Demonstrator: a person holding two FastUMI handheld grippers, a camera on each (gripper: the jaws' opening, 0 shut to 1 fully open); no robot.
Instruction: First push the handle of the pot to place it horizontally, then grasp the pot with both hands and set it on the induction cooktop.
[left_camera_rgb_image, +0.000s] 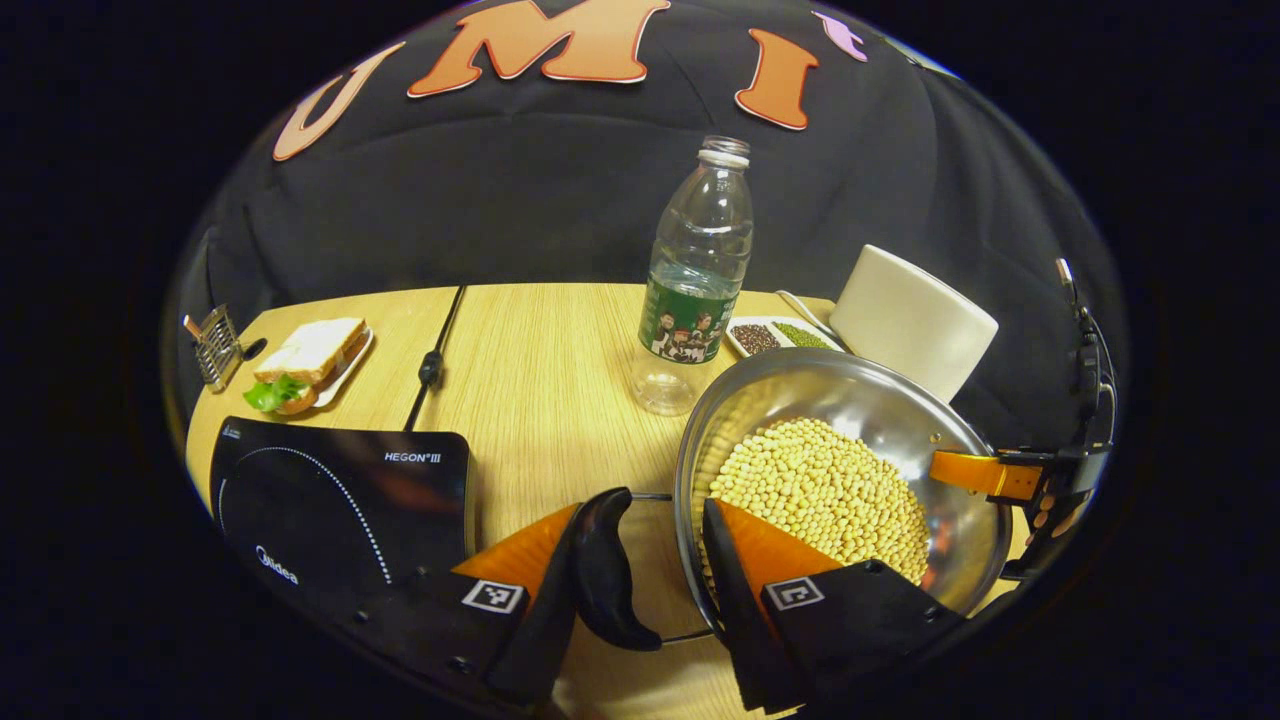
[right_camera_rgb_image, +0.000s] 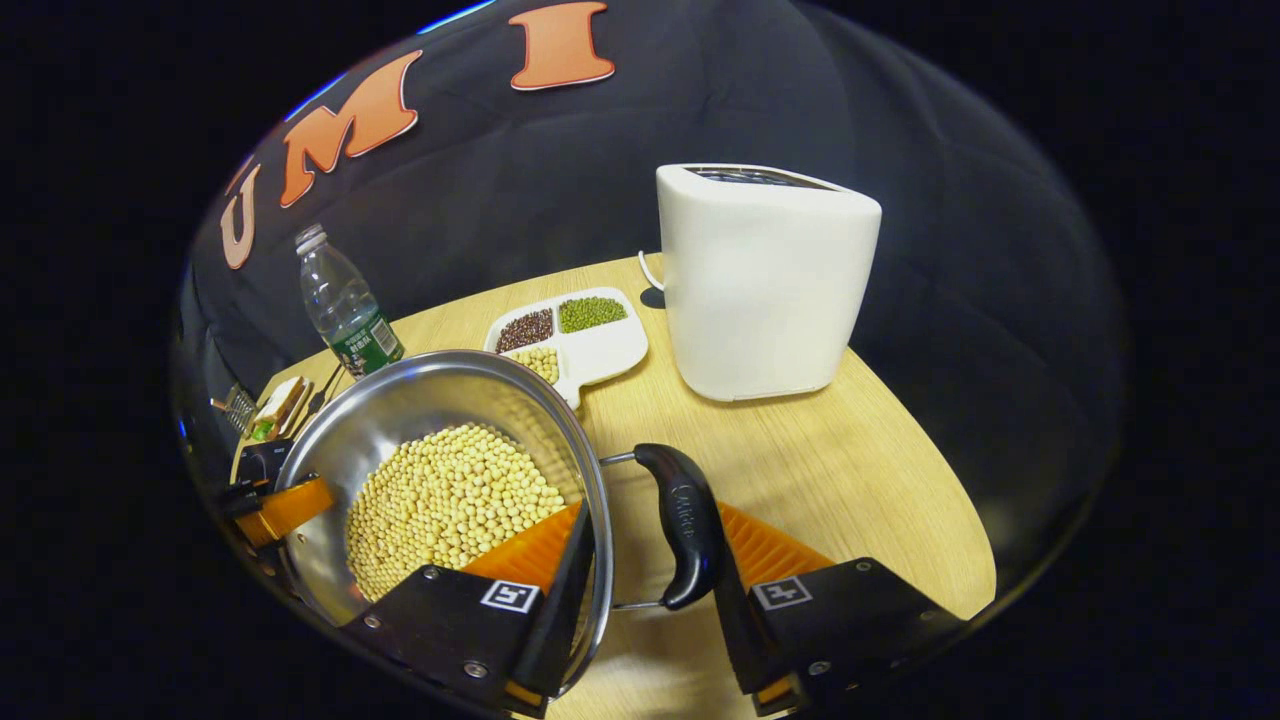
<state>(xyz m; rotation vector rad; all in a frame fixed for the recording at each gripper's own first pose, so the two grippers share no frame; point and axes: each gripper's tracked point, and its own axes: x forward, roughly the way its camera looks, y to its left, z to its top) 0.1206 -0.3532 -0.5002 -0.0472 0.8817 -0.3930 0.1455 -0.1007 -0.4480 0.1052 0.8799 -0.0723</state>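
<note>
While the tabletop (left_camera_rgb_image: 540, 340) carries the induction cooktop (left_camera_rgb_image: 340, 500) at its near left edge, the pot (left_camera_rgb_image: 850, 400) sits just right of it. Each of the 2 claws, left claw (left_camera_rgb_image: 655, 560) and right claw (right_camera_rgb_image: 650, 545), straddles rim and handle, jaws not pressing.

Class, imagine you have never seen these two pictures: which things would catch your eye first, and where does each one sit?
First the steel pot heaped with pale beans near the table's front, a gripper straddling a black side handle at each end: the left gripper, the right gripper. Next the white toaster behind it, the bottle mid-table, and the black cooktop to the pot's left.
</note>
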